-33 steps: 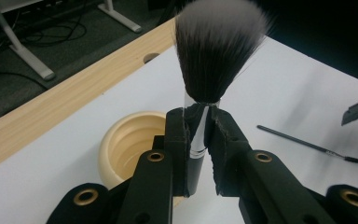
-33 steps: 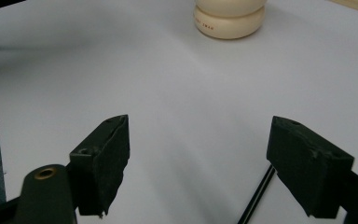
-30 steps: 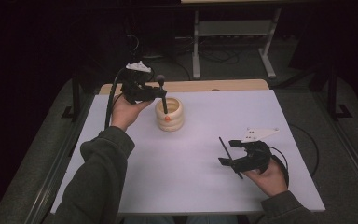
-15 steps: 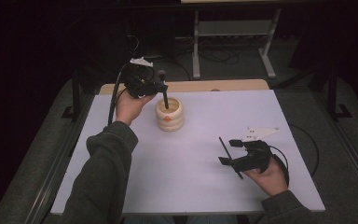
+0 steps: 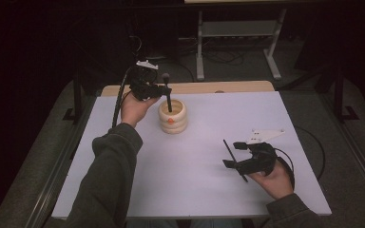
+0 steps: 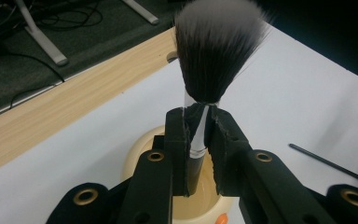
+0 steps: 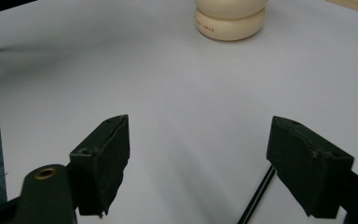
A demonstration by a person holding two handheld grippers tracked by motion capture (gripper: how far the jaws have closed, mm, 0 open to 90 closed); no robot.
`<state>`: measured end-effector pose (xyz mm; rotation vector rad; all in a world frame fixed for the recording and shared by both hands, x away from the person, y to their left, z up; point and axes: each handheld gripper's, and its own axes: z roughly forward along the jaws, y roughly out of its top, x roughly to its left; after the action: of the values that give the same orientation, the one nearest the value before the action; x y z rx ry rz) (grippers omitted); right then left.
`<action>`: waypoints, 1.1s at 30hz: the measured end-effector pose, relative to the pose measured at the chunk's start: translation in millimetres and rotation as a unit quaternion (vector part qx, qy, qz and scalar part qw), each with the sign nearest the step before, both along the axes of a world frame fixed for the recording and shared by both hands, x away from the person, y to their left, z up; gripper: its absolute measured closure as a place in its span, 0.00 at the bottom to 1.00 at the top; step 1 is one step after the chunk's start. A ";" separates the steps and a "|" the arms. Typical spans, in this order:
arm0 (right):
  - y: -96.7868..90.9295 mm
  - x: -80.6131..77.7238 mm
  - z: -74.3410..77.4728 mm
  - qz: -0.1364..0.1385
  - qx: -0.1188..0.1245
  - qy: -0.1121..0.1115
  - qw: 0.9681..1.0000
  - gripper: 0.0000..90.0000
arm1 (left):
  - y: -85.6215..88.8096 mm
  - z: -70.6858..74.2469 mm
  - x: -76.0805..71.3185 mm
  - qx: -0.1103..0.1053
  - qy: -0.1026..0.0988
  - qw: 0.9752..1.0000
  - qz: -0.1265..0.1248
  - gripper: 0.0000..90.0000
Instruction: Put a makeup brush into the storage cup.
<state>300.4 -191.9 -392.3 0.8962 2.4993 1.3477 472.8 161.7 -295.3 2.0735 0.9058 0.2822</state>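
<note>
A white sheet (image 5: 195, 180) covers the wooden table (image 5: 237, 87), with dark floor and a metal stand (image 5: 237, 28) at the frame's top. Left of centre, the left gripper (image 5: 164, 92) clamps a brush (image 6: 214, 70) upright over the cream holder (image 5: 173, 116). At lower right, the right gripper (image 5: 231, 154) rests wide open, holding nothing.

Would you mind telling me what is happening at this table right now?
A person works with two handheld grippers over a white table. The left gripper is shut on a makeup brush, bristles up, with its handle end inside the cream ribbed holder. The right gripper rests open near the table's front right, holding nothing; a thin black stick lies on the table beside it.
</note>
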 end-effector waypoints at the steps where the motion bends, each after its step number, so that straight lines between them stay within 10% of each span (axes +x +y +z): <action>1: 0.0 0.0 0.0 0.000 0.000 0.000 1.000 0.23 | 0.0 0.0 0.0 0.000 0.000 1.000 0.000 0.87; 33: -1.1 0.1 0.5 0.005 0.004 0.000 1.000 0.23 | -10.3 -30.3 6.5 0.032 0.029 0.999 0.001 0.86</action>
<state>300.5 -193.0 -391.8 0.8867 2.5038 1.3602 479.2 151.4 -325.5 2.1493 0.9454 0.2554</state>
